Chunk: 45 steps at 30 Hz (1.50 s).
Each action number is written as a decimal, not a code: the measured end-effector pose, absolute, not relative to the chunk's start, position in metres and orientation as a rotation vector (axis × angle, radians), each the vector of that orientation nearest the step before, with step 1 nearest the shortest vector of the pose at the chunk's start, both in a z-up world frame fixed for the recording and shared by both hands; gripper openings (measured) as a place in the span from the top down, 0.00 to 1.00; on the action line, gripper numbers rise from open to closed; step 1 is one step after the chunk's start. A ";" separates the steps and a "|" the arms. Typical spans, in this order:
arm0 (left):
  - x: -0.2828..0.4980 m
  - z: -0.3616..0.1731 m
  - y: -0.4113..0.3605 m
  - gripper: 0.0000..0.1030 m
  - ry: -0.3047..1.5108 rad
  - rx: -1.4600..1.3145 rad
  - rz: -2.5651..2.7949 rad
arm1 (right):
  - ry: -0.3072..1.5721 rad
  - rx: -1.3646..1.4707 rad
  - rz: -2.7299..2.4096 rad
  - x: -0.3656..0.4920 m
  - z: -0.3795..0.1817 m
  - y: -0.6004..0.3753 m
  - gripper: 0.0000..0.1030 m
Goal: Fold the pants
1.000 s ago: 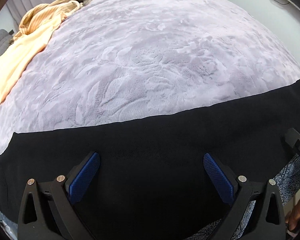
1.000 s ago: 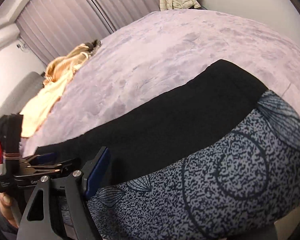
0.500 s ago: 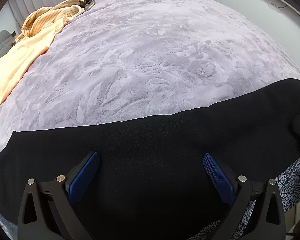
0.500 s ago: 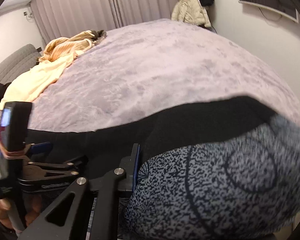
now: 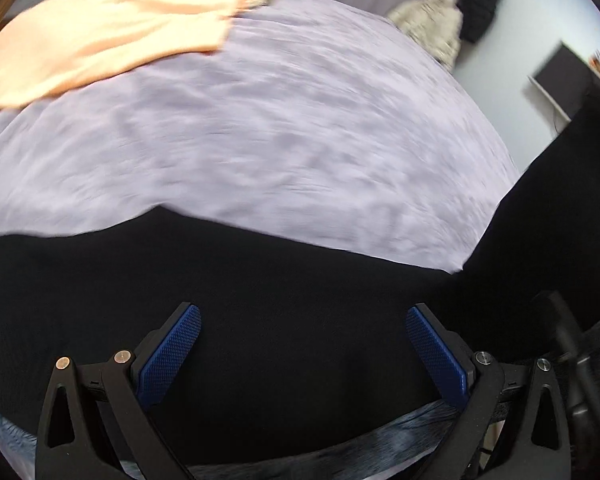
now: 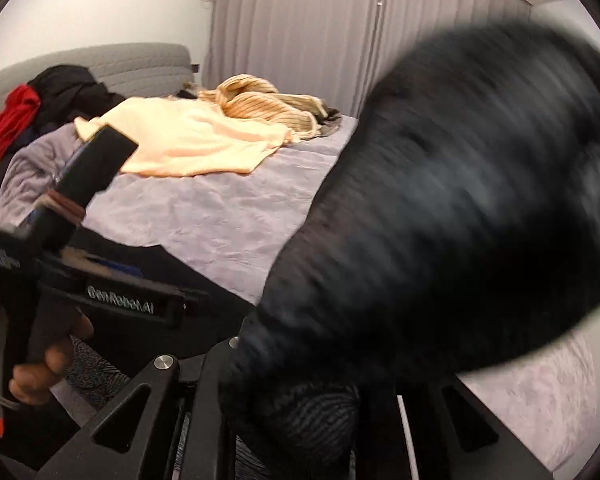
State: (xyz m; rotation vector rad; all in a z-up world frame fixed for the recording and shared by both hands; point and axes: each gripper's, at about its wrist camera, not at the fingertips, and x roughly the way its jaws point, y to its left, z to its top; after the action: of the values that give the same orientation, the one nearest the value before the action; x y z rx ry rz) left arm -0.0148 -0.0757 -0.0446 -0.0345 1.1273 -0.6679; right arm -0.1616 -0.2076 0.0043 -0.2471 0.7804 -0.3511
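Note:
The pants [image 5: 260, 300] are black outside with a grey patterned inside and lie along the near edge of the lilac bed. My left gripper [image 5: 302, 350] is open, its blue pads [image 5: 168, 354] just above the black cloth. In the right wrist view the right gripper [image 6: 300, 412] is shut on a bunched end of the pants [image 6: 440, 240], lifted and blurred, filling the right of the view. Its fingertips are hidden in the cloth. The left gripper [image 6: 112, 292] and the hand holding it show at the left there.
The lilac bedspread [image 5: 280, 132] stretches ahead. A peach garment [image 5: 100, 40] and a striped one [image 6: 268, 108] lie at the far side. Red and dark clothes [image 6: 28, 112] pile by the grey headboard. A wall with a dark screen [image 5: 564, 80] stands at the right.
The right gripper has closed on the pants end and lifted it up and across toward the left. The left gripper has turned leftward, still open over the black cloth.

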 end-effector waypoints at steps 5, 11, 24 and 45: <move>-0.007 -0.054 -0.017 0.00 1.133 -0.069 -0.565 | 0.867 -0.459 -0.229 -0.134 -0.054 -0.154 0.84; -0.004 -0.070 0.036 0.00 1.150 -0.087 -0.442 | 0.950 -0.777 -0.230 -0.132 -0.117 -0.114 0.81; -0.043 -0.031 -0.025 0.00 1.075 -0.025 -0.698 | 1.042 -0.481 -0.081 -0.201 -0.032 -0.143 0.22; -0.045 -0.078 -0.081 0.00 1.157 0.153 -0.605 | 1.022 -0.761 -0.385 -0.253 -0.077 -0.162 0.22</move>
State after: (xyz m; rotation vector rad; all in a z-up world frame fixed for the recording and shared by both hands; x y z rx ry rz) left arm -0.0450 -0.0810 -0.0779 0.1532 1.1568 -0.6047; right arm -0.2531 -0.1617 -0.0768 -0.7609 1.0223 -0.3854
